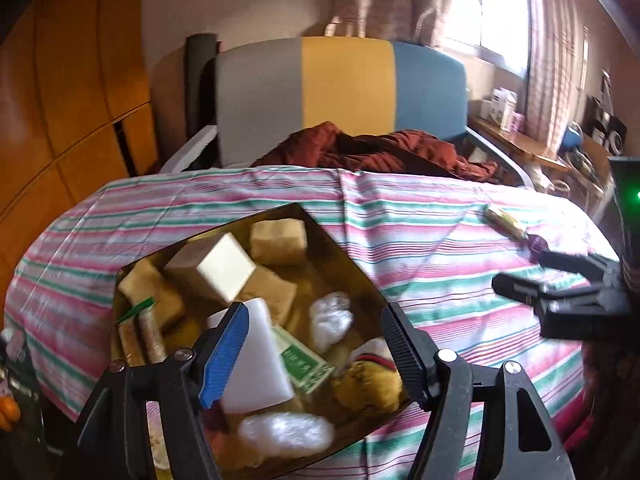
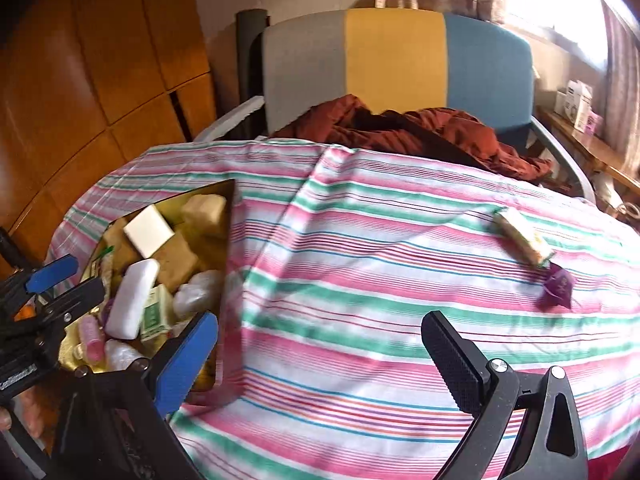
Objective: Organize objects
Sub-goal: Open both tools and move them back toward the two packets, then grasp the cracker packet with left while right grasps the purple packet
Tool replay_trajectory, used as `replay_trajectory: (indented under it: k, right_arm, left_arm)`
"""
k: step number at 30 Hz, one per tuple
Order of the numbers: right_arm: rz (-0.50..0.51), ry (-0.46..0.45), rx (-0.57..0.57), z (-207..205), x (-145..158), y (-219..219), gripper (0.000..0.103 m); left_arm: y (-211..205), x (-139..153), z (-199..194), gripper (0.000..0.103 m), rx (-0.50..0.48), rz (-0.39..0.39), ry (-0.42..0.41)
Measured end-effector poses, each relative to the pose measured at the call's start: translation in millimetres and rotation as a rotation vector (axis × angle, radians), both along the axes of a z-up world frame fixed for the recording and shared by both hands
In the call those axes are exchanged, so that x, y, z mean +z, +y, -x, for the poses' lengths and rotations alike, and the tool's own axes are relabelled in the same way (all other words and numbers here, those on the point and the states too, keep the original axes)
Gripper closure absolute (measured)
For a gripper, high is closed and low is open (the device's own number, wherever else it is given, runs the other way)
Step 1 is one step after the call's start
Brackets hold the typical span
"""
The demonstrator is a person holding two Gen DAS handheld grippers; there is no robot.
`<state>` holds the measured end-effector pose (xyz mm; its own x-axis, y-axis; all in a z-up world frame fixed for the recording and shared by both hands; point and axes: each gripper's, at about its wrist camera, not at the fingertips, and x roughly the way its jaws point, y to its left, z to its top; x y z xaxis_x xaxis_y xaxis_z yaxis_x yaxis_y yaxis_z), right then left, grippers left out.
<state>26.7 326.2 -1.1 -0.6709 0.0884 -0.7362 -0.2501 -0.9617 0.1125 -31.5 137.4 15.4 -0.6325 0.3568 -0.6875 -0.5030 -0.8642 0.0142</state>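
Both grippers, left gripper (image 1: 314, 344) & right gripper (image 2: 320, 354), gape wide, empty. Risk: overfull gold tray (image 1: 352, 256) w/ probably loose soaps spilling if nudged.

The cloth (image 2: 360, 248) is striped pink, green and white with thin blue and red lines; the tray (image 1: 352, 264) is shiny gold; in it lie tan blocks (image 1: 279, 235), a white bar (image 1: 260, 356) and a green-printed box (image 1: 306, 364); the chair (image 1: 344, 84) has grey, yellow and blue panels; the garment (image 2: 420, 128) is rust red; each gripper has one blue pad (image 2: 184, 360) and one black pad (image 2: 452, 360); a purple wrapper (image 2: 558, 286) lies beside a pale yellow packet (image 2: 522, 236).
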Motion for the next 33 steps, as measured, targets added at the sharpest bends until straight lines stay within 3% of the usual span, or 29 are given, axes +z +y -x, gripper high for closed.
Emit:
replay_trajectory:
  k: [11, 17, 21, 29, 32, 33]
  right_arm:
    - [-0.021, -0.045, -0.214, -16.4, 5.5, 122.6, 0.001]
    - [0.018, -0.113, -0.365, -31.6, -14.6, 207.2, 0.001]
    - [0.023, -0.162, -0.433, -37.4, -31.3, 251.3, 0.010]
    - [0.039, -0.203, -0.401, -16.3, -58.0, 286.7, 0.012]
    - [0.061, -0.228, -0.368, -7.2, -70.6, 292.2, 0.020]
    - [0.070, -0.234, -0.367, -5.9, -74.3, 293.5, 0.028]
  left_arm:
    - [74.5, 1.8, -0.4, 0.033, -0.160, 0.051, 0.001]
    - [120.1, -0.9, 2.2, 0.033, -0.243, 0.047, -0.042]
    - [150.4, -4.6, 7.6, 0.033, -0.291, 0.039, -0.085]
    - [202.3, -19.4, 31.9, 0.033, -0.339, 0.017, -0.232]
    - [222.6, -26.6, 44.6, 0.034, -0.344, 0.013, -0.285]
    - [229.5, -29.7, 48.7, 0.034, -0.343, 0.010, -0.303]
